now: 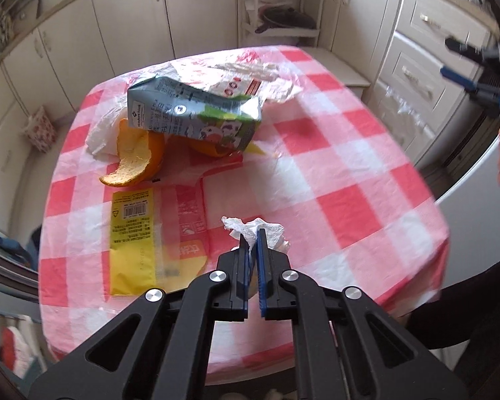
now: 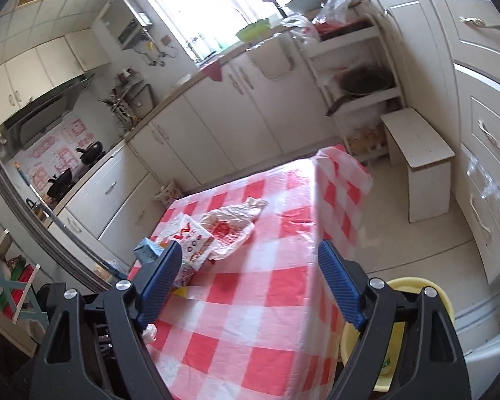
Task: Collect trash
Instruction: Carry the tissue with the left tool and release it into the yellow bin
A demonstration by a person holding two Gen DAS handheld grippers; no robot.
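A: Left wrist view: your left tongs (image 1: 254, 233) are pinching the crumpled white paper tissue (image 1: 255, 230) at the near edge of the red-and-white checked worktop (image 1: 333, 166).

B: Right wrist view: your right tongs (image 2: 250, 256) are gaping wide, empty. Next you're needing to carry the tissue to the round yellow plastic basin (image 2: 413, 286) beside the worktop, I'd judge.

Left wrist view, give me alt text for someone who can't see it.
The left gripper is shut on a crumpled white tissue over a red-and-white checked tablecloth. Beyond lie a milk carton, orange peel and a yellow wrapper.
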